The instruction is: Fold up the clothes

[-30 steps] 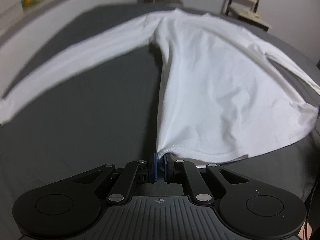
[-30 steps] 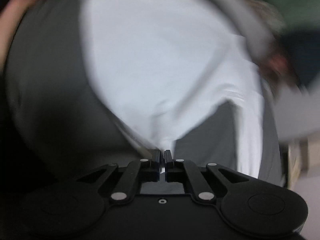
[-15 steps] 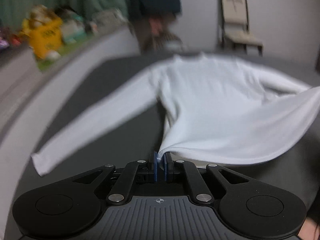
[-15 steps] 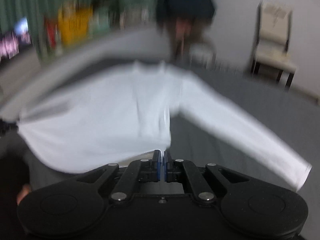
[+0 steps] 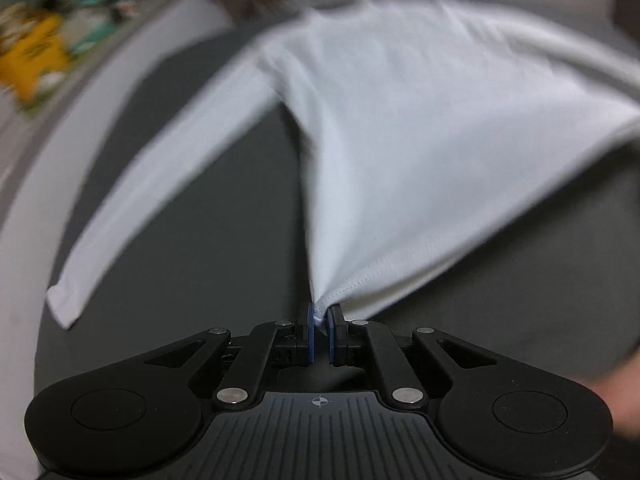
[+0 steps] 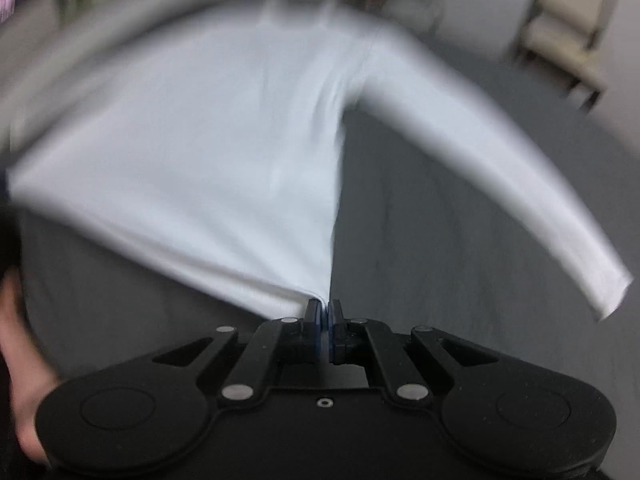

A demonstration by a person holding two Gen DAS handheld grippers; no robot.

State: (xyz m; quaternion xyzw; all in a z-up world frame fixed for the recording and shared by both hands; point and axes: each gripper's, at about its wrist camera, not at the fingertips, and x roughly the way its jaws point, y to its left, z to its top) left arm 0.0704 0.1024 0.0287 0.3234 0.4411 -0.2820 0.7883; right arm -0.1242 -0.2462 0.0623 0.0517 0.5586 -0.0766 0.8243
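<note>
Tilting downward again, shirt (image 5: 400, 128) less level.

Left gripper (image 5: 319, 322) jaws pinch the white shirt's (image 5: 400, 128) hem corner.

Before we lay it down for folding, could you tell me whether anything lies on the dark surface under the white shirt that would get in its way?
Nothing visible does. The white shirt is held by its hem in both closed jaws, and the dark surface around and beneath it looks bare in both blurred views.
</note>
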